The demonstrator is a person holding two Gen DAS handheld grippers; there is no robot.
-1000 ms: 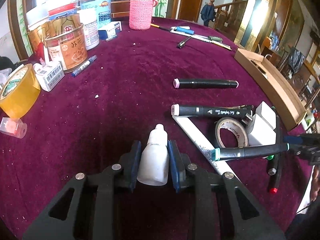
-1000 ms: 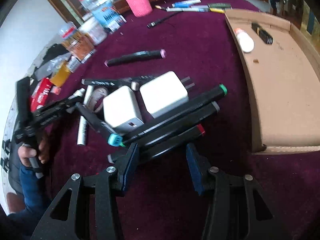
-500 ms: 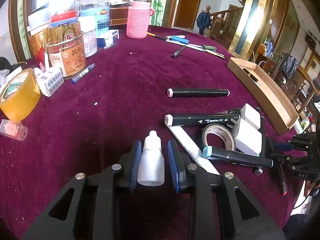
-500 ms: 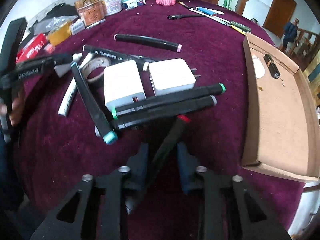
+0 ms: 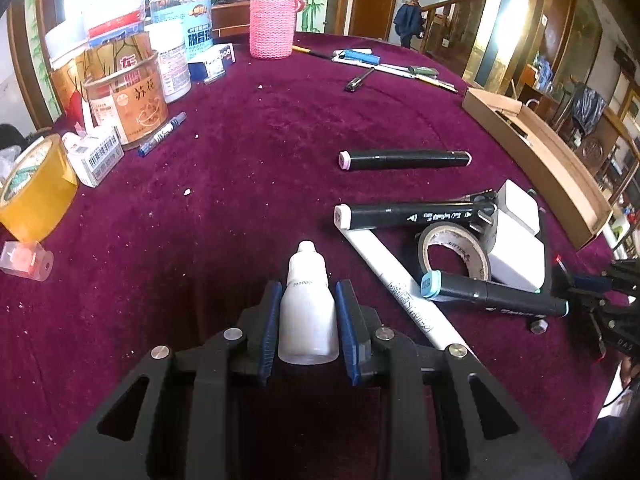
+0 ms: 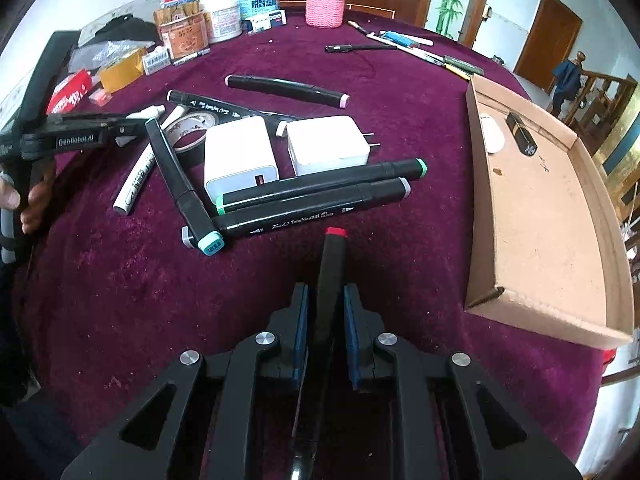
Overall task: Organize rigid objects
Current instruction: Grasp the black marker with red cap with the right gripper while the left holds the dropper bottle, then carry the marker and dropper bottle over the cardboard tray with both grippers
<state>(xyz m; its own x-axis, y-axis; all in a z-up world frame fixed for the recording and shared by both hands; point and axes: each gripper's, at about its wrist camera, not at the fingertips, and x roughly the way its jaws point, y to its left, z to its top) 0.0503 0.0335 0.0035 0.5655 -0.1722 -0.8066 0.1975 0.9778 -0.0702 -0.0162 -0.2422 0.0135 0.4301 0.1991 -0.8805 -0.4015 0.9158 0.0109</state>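
My left gripper is shut on a small white dropper bottle, its tip pointing away over the maroon cloth. My right gripper is shut on a black marker with a red cap, lifted clear of the pile. Black markers, two white chargers and a tape roll lie grouped in the middle. A cardboard tray at the right holds a white oval thing and a small black block. The left gripper also shows at the left of the right wrist view.
Jars and tins, a pink knitted cup, a yellow tape roll and small boxes crowd the far left. Pens lie at the back. A person's hand grips the left handle.
My right gripper closed on the red-capped marker, pulled it out of the pile and rolled so it points straight ahead. The left gripper kept the dropper bottle and barely moved.
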